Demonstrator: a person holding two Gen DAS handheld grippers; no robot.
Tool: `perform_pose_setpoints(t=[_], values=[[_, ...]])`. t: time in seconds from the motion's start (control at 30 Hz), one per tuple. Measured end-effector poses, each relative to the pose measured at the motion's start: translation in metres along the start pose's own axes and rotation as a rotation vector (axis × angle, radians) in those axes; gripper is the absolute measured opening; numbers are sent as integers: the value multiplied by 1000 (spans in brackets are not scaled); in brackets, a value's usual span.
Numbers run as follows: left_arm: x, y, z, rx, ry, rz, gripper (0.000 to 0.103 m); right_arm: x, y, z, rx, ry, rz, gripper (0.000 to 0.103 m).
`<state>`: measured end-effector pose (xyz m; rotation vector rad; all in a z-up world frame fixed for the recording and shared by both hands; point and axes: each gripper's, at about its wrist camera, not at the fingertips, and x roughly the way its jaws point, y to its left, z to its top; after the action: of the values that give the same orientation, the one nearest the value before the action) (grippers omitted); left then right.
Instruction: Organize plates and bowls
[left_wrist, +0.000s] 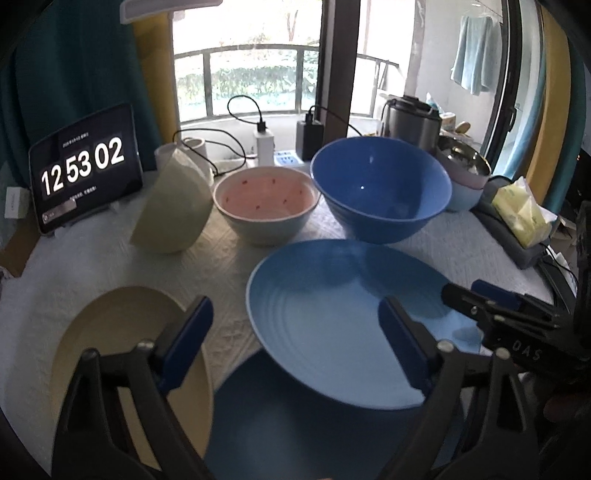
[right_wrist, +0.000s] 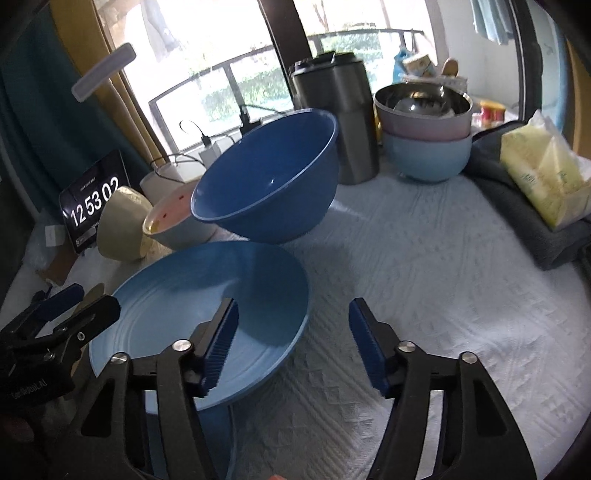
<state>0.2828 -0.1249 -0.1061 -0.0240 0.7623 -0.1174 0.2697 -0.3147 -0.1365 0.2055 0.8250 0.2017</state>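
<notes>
The light blue plate (left_wrist: 332, 317) fills the lower centre of the left wrist view, tilted, its near edge lying over a dark blue plate (left_wrist: 280, 424) at the bottom of the frame; in the right wrist view the same light blue plate sits at lower left, again overlapping something darker beneath. The left gripper (left_wrist: 295, 347) has its fingers spread wide, one pad over the cream plate (left_wrist: 110, 332) at lower left, the other over the light blue plate, pinching nothing. The right gripper (right_wrist: 293, 343) is likewise spread; its left finger hangs over the plate's inner surface and its right finger over bare tablecloth (right_wrist: 443, 280), so the rim passes between them, though whether either pad touches I cannot tell.

Across the upper middle of the left wrist view stand the bowls: a cream bowl (left_wrist: 173, 210) tipped on its side, a watermelon-patterned bowl (left_wrist: 266, 203) upright beside it, then a large dark blue bowl (left_wrist: 380, 188); further right are stacked pastel bowls (left_wrist: 465, 181) (the top one lined with metal).

My reading is that plate stacking is in hand; the light blue plate looks half settled onto the dark one. The next move likely calls for closing on that rim and squaring the plate flat, or releasing and fetching the cream plate; a tilted plate may slide.
</notes>
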Motion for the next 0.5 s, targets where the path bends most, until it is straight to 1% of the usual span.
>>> perform_pose_setpoints(t=[0.07, 0.13, 0.17, 0.2, 0.27, 0.33, 0.37, 0.4, 0.5], values=[[3, -1, -2, 2, 11, 5, 84, 4, 1, -1, -2, 14, 1, 62], [6, -1, -4, 5, 25, 6, 74, 9, 3, -3, -9, 35, -3, 58], [8, -1, -5, 5, 37, 0, 65, 12, 3, -4, -9, 50, 0, 58], [11, -1, -6, 1, 48, -1, 59, 15, 3, -5, -7, 62, 2, 58], [13, 1, -6, -6, 50, 6, 56, 18, 3, -7, -4, 75, 3, 55], [14, 3, -7, -8, 51, 11, 52, 18, 4, -9, -2, 74, 9, 46], [14, 3, -7, -7, 52, 16, 50, 18, 5, -9, -4, 72, 11, 44], [15, 3, -8, -5, 52, 20, 49, 18, 6, -10, -8, 70, 10, 40], [14, 4, -8, -6, 50, 22, 45, 16, 9, -11, -8, 64, -7, 37]])
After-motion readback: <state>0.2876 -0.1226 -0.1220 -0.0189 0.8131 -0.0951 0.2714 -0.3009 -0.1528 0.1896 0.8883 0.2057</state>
